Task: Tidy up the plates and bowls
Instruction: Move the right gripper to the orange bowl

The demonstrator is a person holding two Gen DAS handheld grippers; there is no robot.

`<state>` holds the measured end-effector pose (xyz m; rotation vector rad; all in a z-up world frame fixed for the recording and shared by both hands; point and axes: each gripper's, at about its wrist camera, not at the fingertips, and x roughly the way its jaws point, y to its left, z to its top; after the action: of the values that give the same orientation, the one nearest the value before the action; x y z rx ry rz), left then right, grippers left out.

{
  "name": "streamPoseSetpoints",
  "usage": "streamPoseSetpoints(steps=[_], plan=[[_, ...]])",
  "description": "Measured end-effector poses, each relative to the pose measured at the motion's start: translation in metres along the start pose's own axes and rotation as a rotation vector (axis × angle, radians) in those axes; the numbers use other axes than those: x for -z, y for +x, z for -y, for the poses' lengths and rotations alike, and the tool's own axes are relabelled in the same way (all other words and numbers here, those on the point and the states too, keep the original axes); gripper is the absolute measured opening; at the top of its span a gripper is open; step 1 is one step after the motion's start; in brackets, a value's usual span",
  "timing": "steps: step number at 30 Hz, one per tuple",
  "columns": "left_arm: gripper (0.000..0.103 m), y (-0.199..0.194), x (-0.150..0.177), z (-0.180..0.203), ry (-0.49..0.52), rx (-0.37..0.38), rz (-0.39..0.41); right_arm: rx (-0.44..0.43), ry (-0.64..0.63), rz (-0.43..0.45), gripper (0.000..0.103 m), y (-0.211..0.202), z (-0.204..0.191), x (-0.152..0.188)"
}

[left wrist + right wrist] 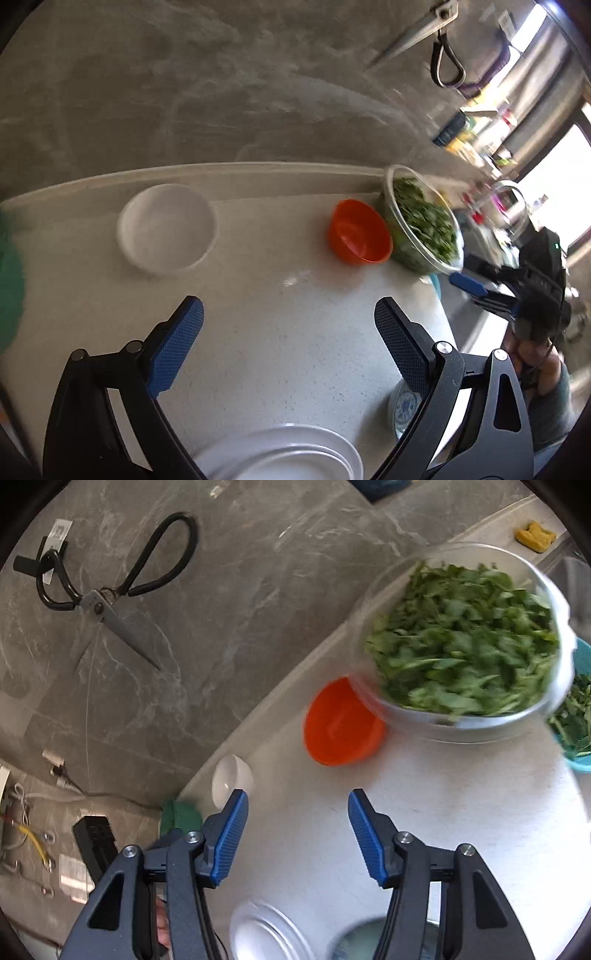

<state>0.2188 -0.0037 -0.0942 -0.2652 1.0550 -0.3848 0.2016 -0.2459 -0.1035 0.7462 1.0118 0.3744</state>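
An empty white bowl [168,229] sits on the pale counter near the wall, also small in the right wrist view [231,781]. An orange bowl [360,232] [341,723] stands beside a glass bowl of green leaves [423,221] [465,642]. A stack of white plates [291,456] [264,934] lies at the near edge. A blue-patterned bowl [404,406] [360,941] sits next to it. My left gripper [288,317] is open and empty above the counter. My right gripper [295,816] is open and empty; it also shows at the right of the left wrist view [480,290].
Scissors [114,594] hang on the grey marble wall [221,81]. A teal bowl of greens [576,709] stands at the right. A green object [179,816] [9,280] sits at the counter's left end. Cables and a black adapter [94,838] lie below.
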Motion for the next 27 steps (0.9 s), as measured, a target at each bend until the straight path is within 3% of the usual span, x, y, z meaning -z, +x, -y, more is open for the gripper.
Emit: streamPoseSetpoints(steps=[2,4,9,15,17,20,27], plan=[[0.094,0.005,-0.009,-0.01,0.013,0.012,-0.014,0.012,-0.007,0.009,0.061,0.01,-0.013,0.004],[0.094,0.015,-0.02,-0.012,0.043,0.068,-0.03,0.041,-0.007,0.015,0.061,0.023,-0.023,0.008],[0.094,0.065,-0.044,0.014,0.132,0.13,-0.105,0.13,0.112,0.046,0.061,0.04,-0.006,0.008],[0.092,0.137,-0.066,0.046,0.185,0.11,-0.159,0.193,0.152,0.082,0.061,0.049,0.016,0.002],[0.074,0.153,-0.073,0.052,0.219,0.099,-0.17,0.194,0.193,0.085,0.061,0.056,0.026,-0.002],[0.063,0.182,-0.08,0.06,0.24,0.086,-0.199,0.186,0.21,0.09,0.06,0.062,0.034,-0.008],[0.061,0.22,-0.085,0.057,0.225,0.069,-0.239,0.188,0.284,0.096,0.057,0.08,0.05,-0.024]])
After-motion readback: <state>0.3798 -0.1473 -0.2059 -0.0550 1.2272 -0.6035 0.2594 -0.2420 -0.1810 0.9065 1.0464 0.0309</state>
